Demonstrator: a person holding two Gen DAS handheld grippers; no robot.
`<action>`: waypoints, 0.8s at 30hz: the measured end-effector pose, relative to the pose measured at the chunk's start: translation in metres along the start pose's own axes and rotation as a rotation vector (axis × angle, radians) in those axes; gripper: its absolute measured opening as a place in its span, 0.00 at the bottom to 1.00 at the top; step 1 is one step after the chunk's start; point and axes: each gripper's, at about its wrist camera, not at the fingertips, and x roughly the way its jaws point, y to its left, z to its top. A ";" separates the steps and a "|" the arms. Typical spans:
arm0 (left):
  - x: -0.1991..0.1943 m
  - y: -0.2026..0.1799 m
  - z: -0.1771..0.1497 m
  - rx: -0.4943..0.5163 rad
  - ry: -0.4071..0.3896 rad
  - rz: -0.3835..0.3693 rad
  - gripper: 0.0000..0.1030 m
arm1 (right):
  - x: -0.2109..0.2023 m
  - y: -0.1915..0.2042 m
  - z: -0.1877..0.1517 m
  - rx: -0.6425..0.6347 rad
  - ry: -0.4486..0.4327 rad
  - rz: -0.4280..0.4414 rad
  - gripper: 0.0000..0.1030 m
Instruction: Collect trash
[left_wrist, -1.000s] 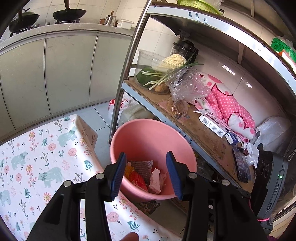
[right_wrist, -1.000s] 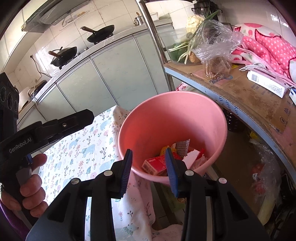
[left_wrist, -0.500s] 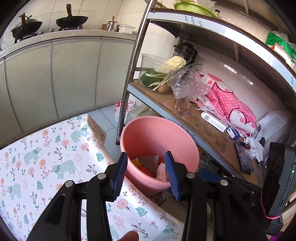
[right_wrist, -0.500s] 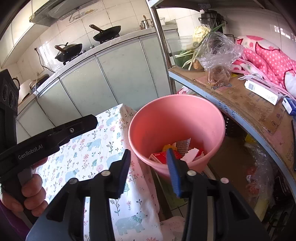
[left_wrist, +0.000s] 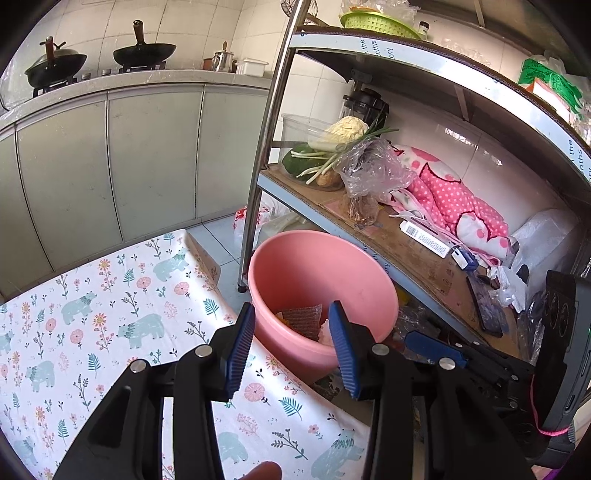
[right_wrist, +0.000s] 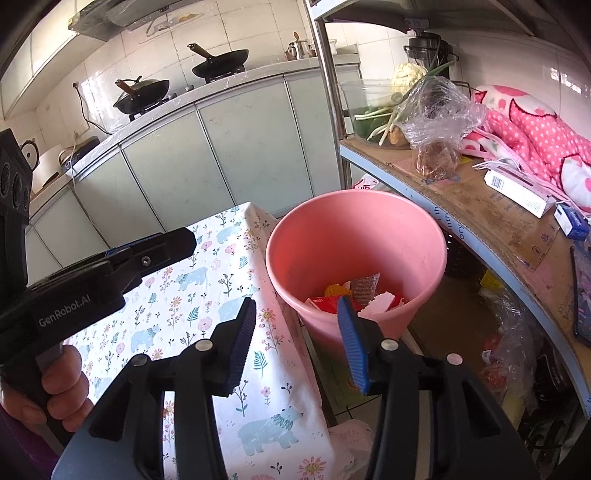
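Left gripper (left_wrist: 291, 339): jaws apart, nothing between the blue pads, released. It hangs above the corner of the floral tablecloth (left_wrist: 110, 295), which spreads to the left of and under its fingers. In the right wrist view the same tool shows at far left, with a hand (right_wrist: 55, 391) wrapped around its handle.

Straight ahead of the left fingertips, just past the table corner: pink bucket (left_wrist: 321, 288), upright, on the floor. Trash (left_wrist: 299, 317) is already inside at the bottom: a brown mesh-like piece, something orange, something pale pink. Part of it is hidden behind the right finger.

Right gripper (right_wrist: 295, 332): jaws apart too, nothing clamped, released. Left finger sits over the cloth edge, right finger overlaps the bucket's near rim in the view; whether it touches the rim, cannot tell. Between and beyond the fingertips the bucket's contents (right_wrist: 351, 295) show better: red carton, yellow scrap, brown mesh piece, white crumpled bit.

Right of both grippers: metal shelf rack (left_wrist: 266, 147), its post just behind the bucket. On the middle shelf: vegetables (right_wrist: 399, 92), a clear plastic bag (right_wrist: 436, 110), a white box (right_wrist: 517, 188), pink dotted fabric (right_wrist: 535, 136).

Behind, far beyond the fingers: grey cabinets (left_wrist: 110, 155) with two woks (left_wrist: 144, 51) on the stove.
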 end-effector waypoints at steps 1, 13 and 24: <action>-0.001 -0.001 0.000 0.004 -0.003 0.004 0.39 | -0.001 0.001 0.000 -0.003 -0.001 -0.002 0.45; -0.012 -0.006 -0.005 0.027 -0.034 0.033 0.39 | -0.013 0.013 -0.004 -0.039 -0.030 -0.044 0.45; -0.016 -0.009 -0.011 0.042 -0.039 0.065 0.40 | -0.015 0.020 -0.011 -0.060 -0.042 -0.083 0.45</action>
